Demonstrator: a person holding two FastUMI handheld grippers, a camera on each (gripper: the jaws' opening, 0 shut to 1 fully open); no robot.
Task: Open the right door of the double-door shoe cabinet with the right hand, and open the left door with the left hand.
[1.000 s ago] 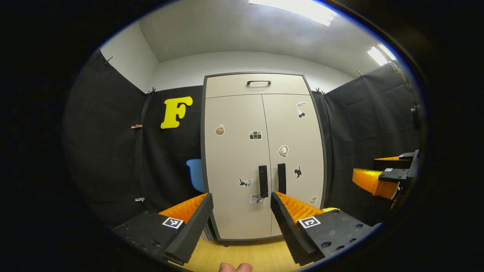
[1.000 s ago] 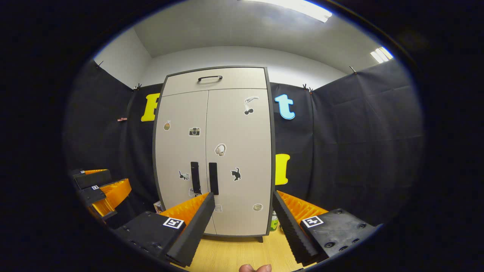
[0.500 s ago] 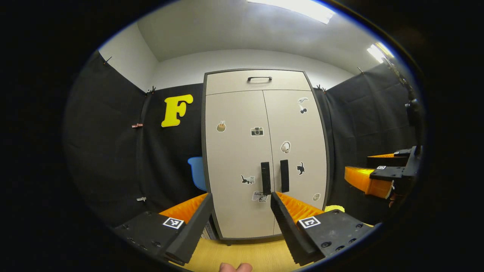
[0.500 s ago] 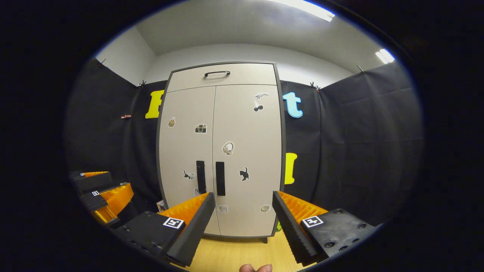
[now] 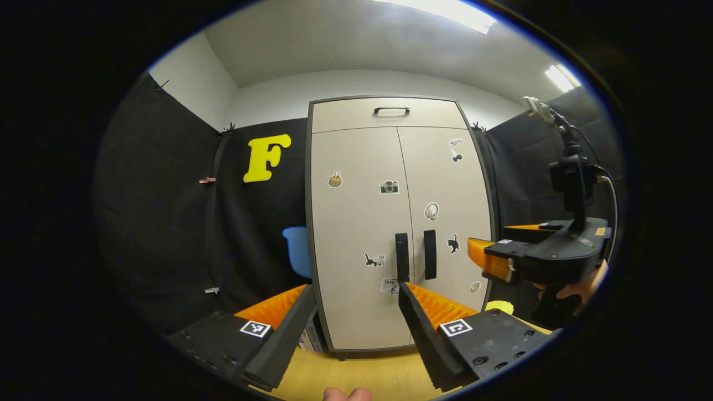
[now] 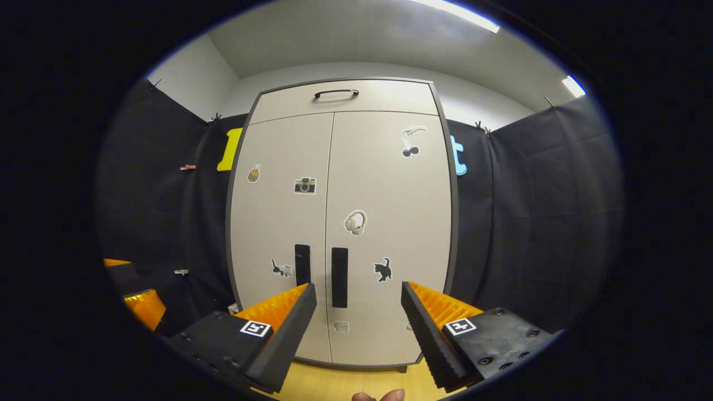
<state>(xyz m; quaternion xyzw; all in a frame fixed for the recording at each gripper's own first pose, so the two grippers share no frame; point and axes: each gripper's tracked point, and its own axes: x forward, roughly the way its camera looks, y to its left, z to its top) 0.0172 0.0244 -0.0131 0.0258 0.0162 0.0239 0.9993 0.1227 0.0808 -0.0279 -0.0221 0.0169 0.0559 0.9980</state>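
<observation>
Right gripper view – flat matte cabinet (image 6: 390, 184) doors

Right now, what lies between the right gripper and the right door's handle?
Nothing: in the right gripper view, the open right gripper faces the right handle across bare air, with shut doors behind.

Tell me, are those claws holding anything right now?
Nothing: both the left gripper and right gripper are open, short of the cabinet.

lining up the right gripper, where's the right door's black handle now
In the right gripper view the black vertical bar handle sits low on the beige right door, beside the centre seam, between the left door's matching handle and a black cat sticker.
</observation>
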